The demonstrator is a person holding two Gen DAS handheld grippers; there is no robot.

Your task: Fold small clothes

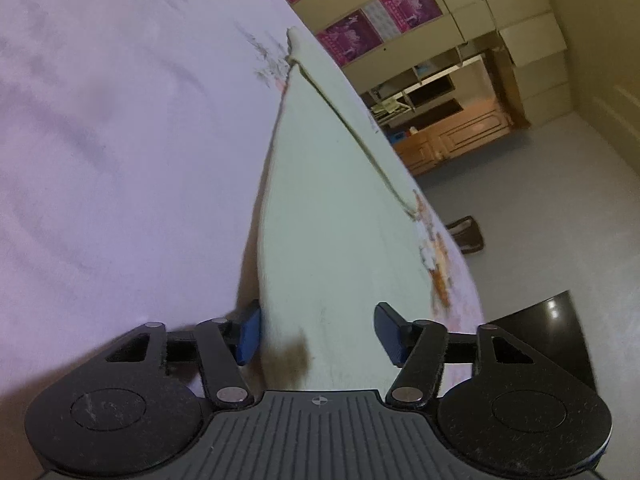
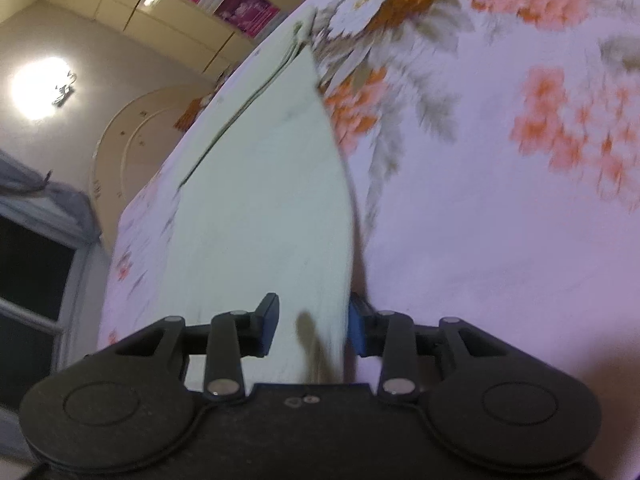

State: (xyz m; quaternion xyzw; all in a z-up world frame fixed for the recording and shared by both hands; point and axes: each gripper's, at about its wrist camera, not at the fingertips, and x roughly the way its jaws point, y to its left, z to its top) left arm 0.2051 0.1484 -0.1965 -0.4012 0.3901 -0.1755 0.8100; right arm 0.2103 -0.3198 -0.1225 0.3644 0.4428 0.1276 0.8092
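Floral bedsheet [image 2: 500, 220] underneath; pale green garment [image 1: 332, 220] lies flat on it; left gripper [image 1: 318, 334] and right gripper [image 2: 312, 330] both agape, straddling near edge; risk: pads pinch sheet too.

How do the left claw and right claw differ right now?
Left claw stands wider; right claw is narrower. The pale green garment fills the right claw's gap almost fully, while the left shows slack beside one finger. Whether either pinches is unclear. Shared: both point along the garment on the floral sheet, blue pads.
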